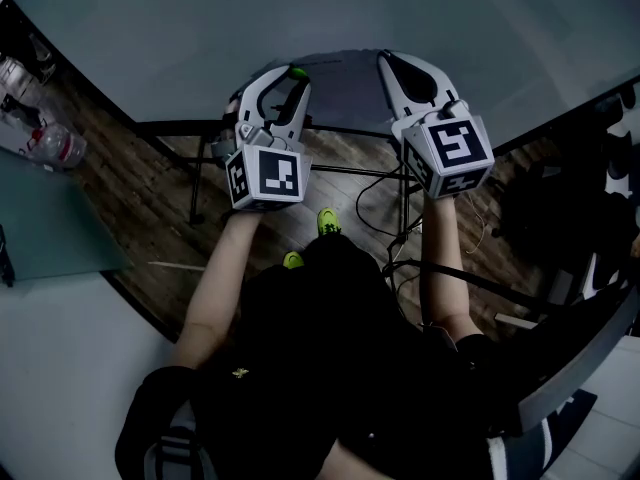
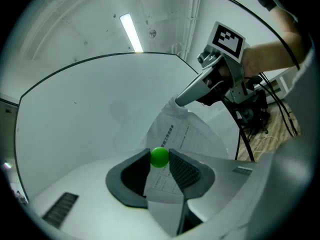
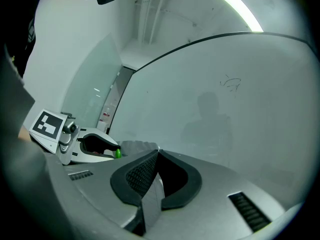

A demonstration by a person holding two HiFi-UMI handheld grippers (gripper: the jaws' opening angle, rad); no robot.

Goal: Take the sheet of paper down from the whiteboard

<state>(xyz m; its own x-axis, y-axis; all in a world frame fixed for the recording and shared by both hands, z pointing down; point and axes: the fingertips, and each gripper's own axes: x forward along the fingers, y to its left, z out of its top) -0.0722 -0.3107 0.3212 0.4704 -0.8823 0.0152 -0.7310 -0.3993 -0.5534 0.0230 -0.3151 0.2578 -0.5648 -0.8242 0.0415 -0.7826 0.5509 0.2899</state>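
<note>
The printed sheet of paper hangs in the air between my two grippers, in front of the whiteboard. My left gripper is shut on a small green ball magnet. In the left gripper view the magnet sits between the pads, with the sheet passing through the same gap. My right gripper is shut on the sheet's other edge. In the right gripper view a strip of paper is pinched in the closed jaws, and the left gripper shows at the left.
The whiteboard's black stand legs and loose cables are on the wooden floor below. A water bottle lies on a table at the left. The person's green shoes are under the grippers. Dark equipment stands at the right.
</note>
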